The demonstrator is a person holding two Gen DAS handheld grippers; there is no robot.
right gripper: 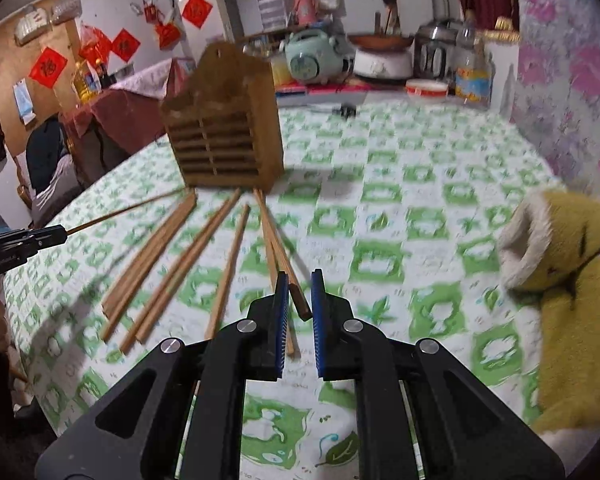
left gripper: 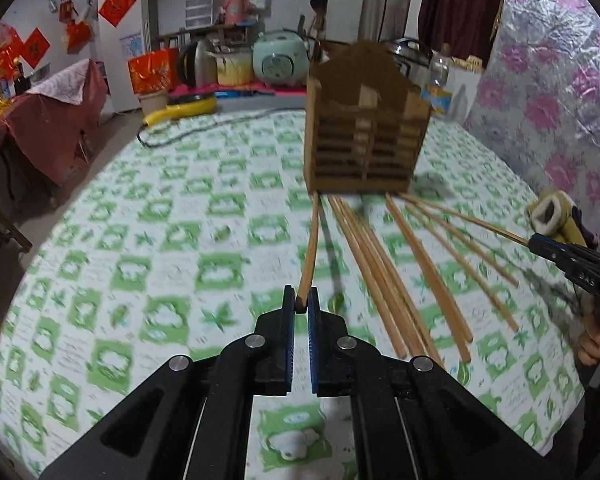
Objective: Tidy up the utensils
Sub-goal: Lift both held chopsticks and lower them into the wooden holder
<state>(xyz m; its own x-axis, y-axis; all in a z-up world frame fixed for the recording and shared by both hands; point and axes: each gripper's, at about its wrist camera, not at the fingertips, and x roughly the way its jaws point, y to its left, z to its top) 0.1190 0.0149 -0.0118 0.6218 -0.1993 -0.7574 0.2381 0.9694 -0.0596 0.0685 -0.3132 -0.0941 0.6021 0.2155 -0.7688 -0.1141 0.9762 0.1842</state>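
Left wrist view: left hand-held gripper [left gripper: 302, 306] pinches one chopstick [left gripper: 310, 248]; right hand-held gripper [right gripper: 300, 300] clamps another chopstick [right gripper: 286, 264]

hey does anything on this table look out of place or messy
Yes. The chopsticks lie fanned loose on the tablecloth in front of the wooden holder instead of standing in it. Each gripper, left and right, pinches one. Nothing looks spilled or broken.

a lived-in home kitchen: rice cooker [left gripper: 278, 60], kettle [left gripper: 196, 62], red wall decorations [left gripper: 117, 6].
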